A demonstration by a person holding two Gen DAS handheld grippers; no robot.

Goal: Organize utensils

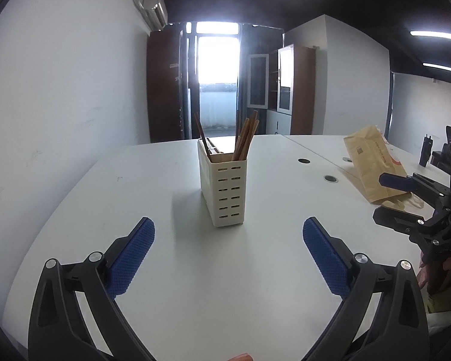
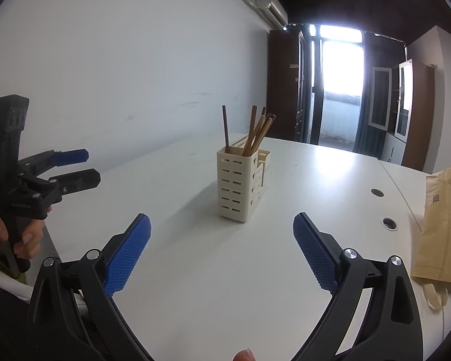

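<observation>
The left gripper (image 1: 228,228) and right gripper (image 2: 222,225) hover over the white table (image 1: 153,180), blue pads spread wide, nothing between them. Ahead of both, mid-table, stands the cream slotted utensil holder (image 1: 224,189) holding wooden chopsticks (image 1: 245,138). A brown paper bag (image 2: 442,228) lies to the right.

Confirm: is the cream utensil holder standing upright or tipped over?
Upright. The utensil holder stands on its base on the white table, with chopsticks sticking up out of its top.
</observation>
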